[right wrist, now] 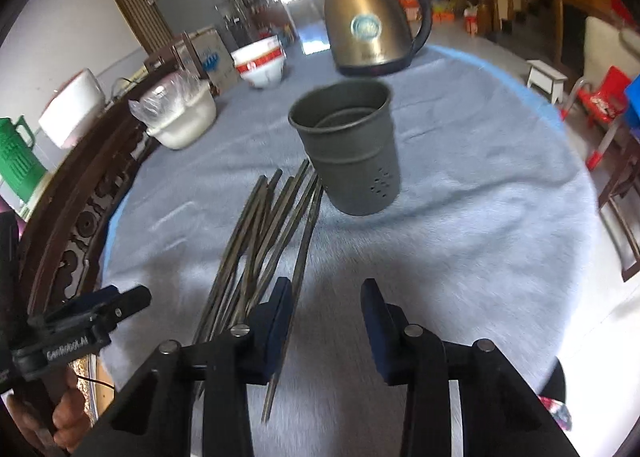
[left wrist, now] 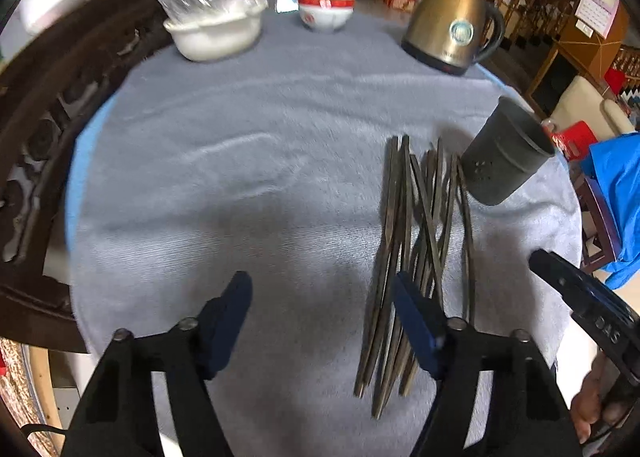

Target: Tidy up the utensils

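A bundle of several dark chopsticks (left wrist: pixel 416 257) lies on the grey cloth, also in the right wrist view (right wrist: pixel 264 241). A dark grey metal holder cup (left wrist: pixel 504 157) stands upright just beyond their far ends, and shows in the right wrist view (right wrist: pixel 348 149). My left gripper (left wrist: pixel 324 297) is open and empty above the cloth; its right finger (left wrist: pixel 416 321) is over the bundle's near end. My right gripper (right wrist: pixel 326 297) is open and empty, with its left finger (right wrist: pixel 276 317) over the near ends of the chopsticks.
A gold kettle (left wrist: pixel 452 21), stacked red-and-white bowls (left wrist: pixel 326 5) and a white basin with plastic wrap (left wrist: pixel 216 25) stand at the table's far side. A carved wooden chair back (left wrist: pixel 60 105) borders the left edge. The right gripper's body (left wrist: pixel 588 305) shows at right.
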Demonstrator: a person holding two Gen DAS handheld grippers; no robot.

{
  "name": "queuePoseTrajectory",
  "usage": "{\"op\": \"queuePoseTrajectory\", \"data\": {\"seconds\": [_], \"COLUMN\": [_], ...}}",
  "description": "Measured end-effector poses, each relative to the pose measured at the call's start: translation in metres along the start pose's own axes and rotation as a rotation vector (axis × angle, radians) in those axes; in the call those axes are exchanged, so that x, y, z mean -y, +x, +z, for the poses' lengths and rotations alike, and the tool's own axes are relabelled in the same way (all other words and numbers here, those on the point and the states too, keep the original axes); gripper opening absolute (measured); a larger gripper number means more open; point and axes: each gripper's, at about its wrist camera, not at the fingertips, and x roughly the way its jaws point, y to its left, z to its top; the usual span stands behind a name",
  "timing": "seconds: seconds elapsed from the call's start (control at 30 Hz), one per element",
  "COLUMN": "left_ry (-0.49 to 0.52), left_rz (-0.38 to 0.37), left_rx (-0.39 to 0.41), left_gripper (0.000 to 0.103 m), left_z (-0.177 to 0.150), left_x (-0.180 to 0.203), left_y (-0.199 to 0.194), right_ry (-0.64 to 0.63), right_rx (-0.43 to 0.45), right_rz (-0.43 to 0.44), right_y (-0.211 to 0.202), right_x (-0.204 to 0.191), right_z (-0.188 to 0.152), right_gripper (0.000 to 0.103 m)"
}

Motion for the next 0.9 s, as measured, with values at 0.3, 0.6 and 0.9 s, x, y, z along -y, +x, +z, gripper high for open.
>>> {"op": "queuePoseTrajectory", "data": {"seconds": [0.3, 0.6, 0.9], "left_ry": [-0.051, -0.112, -0.167], "left_rz": [-0.099, -0.190, -0.217], "left_rx": [-0.136, -0.153, -0.145], "left_gripper": [0.053, 0.012, 0.007], "left_z": [-0.012, -0.017, -0.050], "left_x": [0.005, 0.007, 0.011], "left_y": [0.034, 0.048, 0.035], "right_ry": [0.018, 0.018, -0.030], "right_rx": [-0.169, -0.171, -0.164], "right_rz": [0.007, 0.008, 0.020], "right_y": [0.049, 0.065, 0.055], "right_x": [-0.004, -0.008, -0.005], "right_z": [0.006, 0.006, 0.001], "right_gripper": [0.039, 0.037, 0.013]}}
